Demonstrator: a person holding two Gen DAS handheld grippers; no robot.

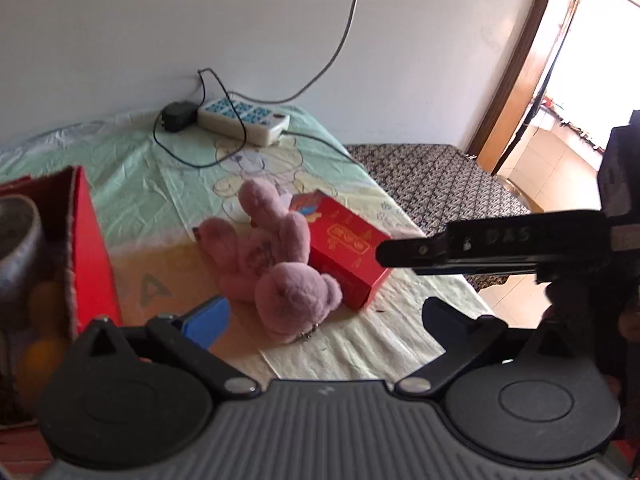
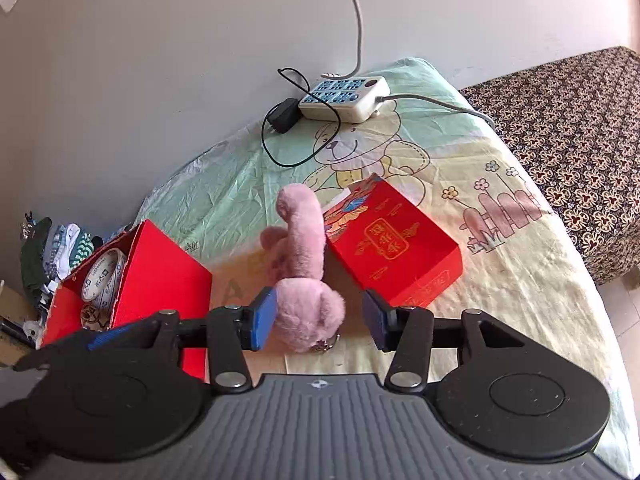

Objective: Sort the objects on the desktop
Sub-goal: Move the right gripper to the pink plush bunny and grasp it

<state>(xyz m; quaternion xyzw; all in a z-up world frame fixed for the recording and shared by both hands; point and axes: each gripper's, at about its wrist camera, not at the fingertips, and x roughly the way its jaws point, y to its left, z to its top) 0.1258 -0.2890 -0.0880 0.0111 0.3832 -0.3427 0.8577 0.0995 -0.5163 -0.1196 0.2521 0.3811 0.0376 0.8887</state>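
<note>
1. Plush rabbit (image 1: pixel 276 268), left wrist view: the pink toy lies on the bedsheet (image 1: pixel 168 176), leaning against the small red box (image 1: pixel 352 256), straight ahead of the left gripper (image 1: pixel 324 318). Its jaws stand wide apart and empty, well short of the toy. The right gripper's finger (image 1: pixel 480 246) crosses in from the box's right.

2. Right wrist view: the plush rabbit (image 2: pixel 308 268) runs lengthwise away from the right gripper (image 2: pixel 318 320), ears far, head near, left of the small red box (image 2: pixel 394 244). The half-open jaws flank the head; whether the blue pads (image 2: pixel 264 316) touch it cannot be told. The right hand appears nearer.
</note>
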